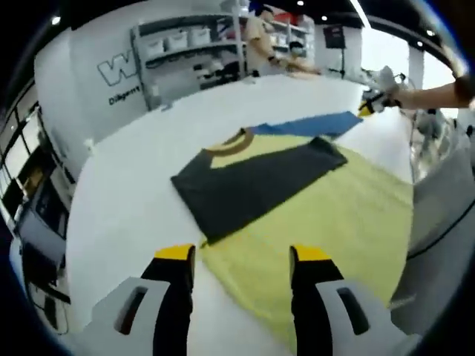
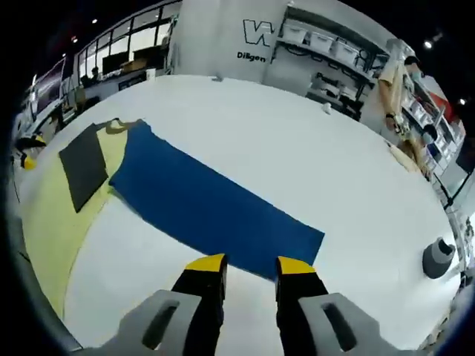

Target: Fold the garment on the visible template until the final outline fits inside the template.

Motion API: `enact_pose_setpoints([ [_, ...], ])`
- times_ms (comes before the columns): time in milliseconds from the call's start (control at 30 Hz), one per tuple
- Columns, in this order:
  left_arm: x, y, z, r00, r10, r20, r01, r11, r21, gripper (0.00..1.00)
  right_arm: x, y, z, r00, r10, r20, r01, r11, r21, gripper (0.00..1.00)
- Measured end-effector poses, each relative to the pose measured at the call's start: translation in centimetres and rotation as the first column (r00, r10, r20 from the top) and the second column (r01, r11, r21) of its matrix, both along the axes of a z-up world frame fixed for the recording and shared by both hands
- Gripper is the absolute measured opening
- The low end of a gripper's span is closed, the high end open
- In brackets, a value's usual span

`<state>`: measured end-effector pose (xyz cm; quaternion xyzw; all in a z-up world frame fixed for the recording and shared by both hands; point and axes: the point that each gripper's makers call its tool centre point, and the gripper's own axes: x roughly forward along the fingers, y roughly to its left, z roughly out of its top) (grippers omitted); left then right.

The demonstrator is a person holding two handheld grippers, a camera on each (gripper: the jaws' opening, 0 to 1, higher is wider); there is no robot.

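A: Two cloths and a dark sheet lie on the white table. Where is the yellow shirt against the dark sheet?

B: Under it. The dark sheet lies flat on the shirt's upper part, just below the brown collar. The blue cloth lies beyond the dark sheet, touching the shirt.

A: And the left gripper?

B: Above the shirt's near edge, short of the dark sheet, fingers wide apart, holding nothing.

A: The right gripper?

B: At the near edge of the blue cloth, far from the dark sheet, fingers parted, nothing between them. A grey round thing stands well off to the right.
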<state>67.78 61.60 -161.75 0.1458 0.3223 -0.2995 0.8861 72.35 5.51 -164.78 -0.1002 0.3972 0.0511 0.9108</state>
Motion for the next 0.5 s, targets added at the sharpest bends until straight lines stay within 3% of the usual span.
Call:
enact_pose_setpoints([
  [200, -1.7, 0.5, 0.5, 0.998, 0.063, -0.025, -0.065, 0.996, -0.068, 0.61, 0.1, -1.5, -0.3, 0.998, -0.055, -0.010, 0.055, 0.998, 0.031, 0.24],
  [267, -2.3, 0.9, 0.8, 0.996, 0.088, -0.019, -0.089, 0.992, -0.091, 0.61, 0.7, -2.5, -0.9, 0.998, -0.060, -0.013, 0.060, 0.998, 0.005, 0.22],
  [300, -2.7, 1.1, 0.8, 0.996, 0.091, -0.014, -0.092, 0.992, -0.087, 0.61, 0.4, -2.7, -0.6, 0.997, -0.074, -0.029, 0.074, 0.997, -0.019, 0.21],
  [400, -3.6, 1.6, 0.2, 0.996, 0.084, -0.015, -0.084, 0.996, -0.025, 0.60, 1.1, -3.1, -1.5, 0.995, -0.094, -0.027, 0.095, 0.995, 0.027, 0.24],
  [500, -4.8, 1.8, -0.4, 0.994, 0.099, -0.040, -0.100, 0.994, -0.032, 0.60, 1.2, -3.3, -2.1, 0.994, -0.097, -0.047, 0.097, 0.995, 0.011, 0.23],
])
